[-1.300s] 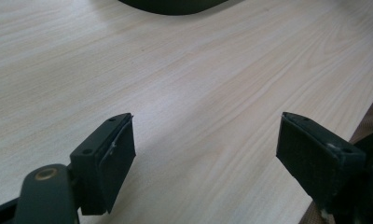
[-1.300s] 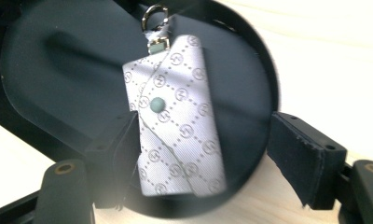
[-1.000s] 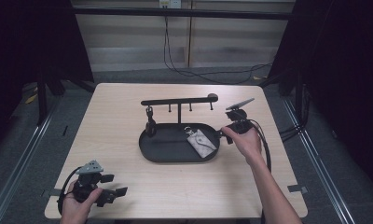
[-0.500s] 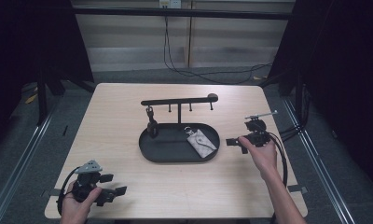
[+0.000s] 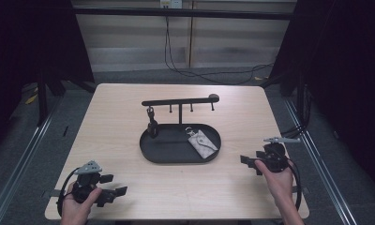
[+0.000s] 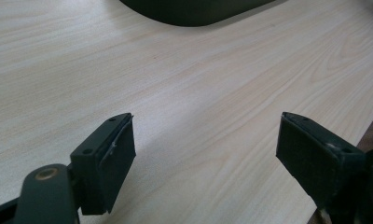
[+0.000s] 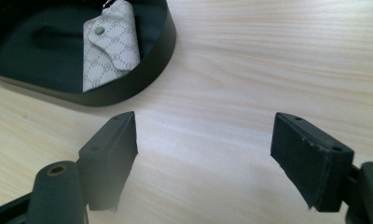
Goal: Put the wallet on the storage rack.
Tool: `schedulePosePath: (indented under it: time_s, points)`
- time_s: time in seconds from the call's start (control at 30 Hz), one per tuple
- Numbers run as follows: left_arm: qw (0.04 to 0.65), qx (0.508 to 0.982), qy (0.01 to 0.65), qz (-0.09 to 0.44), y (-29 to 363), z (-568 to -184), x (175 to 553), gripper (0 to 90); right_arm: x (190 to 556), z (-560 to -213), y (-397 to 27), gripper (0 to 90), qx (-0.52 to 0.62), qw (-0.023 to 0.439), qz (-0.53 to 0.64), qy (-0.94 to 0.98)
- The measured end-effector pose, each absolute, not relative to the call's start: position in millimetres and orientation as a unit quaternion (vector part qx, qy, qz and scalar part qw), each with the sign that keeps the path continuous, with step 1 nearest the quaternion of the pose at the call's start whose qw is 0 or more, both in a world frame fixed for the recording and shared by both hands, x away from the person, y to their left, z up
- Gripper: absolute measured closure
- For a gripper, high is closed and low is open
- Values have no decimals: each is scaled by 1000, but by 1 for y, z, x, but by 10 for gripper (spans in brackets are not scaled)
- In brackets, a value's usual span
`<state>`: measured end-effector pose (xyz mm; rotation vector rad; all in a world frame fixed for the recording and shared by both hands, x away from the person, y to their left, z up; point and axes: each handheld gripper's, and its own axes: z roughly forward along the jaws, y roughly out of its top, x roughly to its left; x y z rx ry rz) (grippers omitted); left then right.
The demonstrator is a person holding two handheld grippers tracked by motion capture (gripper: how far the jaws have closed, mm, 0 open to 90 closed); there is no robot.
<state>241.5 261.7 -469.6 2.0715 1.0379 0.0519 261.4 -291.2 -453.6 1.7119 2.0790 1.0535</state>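
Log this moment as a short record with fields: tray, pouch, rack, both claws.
tray: black oval tray near the middle of the table
pouch: grey patterned key pouch lying in the tray's right part
rack: black hook bar on a post above the tray, one dark item hanging at its left
left claw: open, nothing between the jaws, at the near left edge
right claw: jaws just opening, nothing between them, right of the tray

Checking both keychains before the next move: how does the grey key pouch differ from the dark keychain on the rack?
The grey key pouch is pale, patterned and lies flat in the black tray. The dark keychain is black, slimmer, and hangs upright from the rack bar, its lower end reaching the tray. Neither is held by a gripper.
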Motion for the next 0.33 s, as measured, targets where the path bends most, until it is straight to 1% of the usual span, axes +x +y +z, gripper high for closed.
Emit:
schedulePosePath:
  time_s: [0.07, 0.1, 0.13, 0.2, 0.33]
  points:
    - [401, 819, 410, 21, 262, -469, 241, 195, 257, -454, -293, 229, 587, 124, 365, 712]
    - [401, 820, 409, 21, 262, -469, 242, 194, 247, -456, -296, 225, 582, 131, 373, 711]
    - [401, 820, 409, 21, 262, -469, 242, 194, 247, -456, -296, 225, 582, 131, 373, 711]
    - [399, 820, 409, 20, 262, -469, 242, 194, 236, -460, -299, 218, 577, 135, 379, 711]
    - [400, 819, 411, 18, 261, -470, 242, 195, 232, -466, -304, 190, 572, 143, 370, 718]
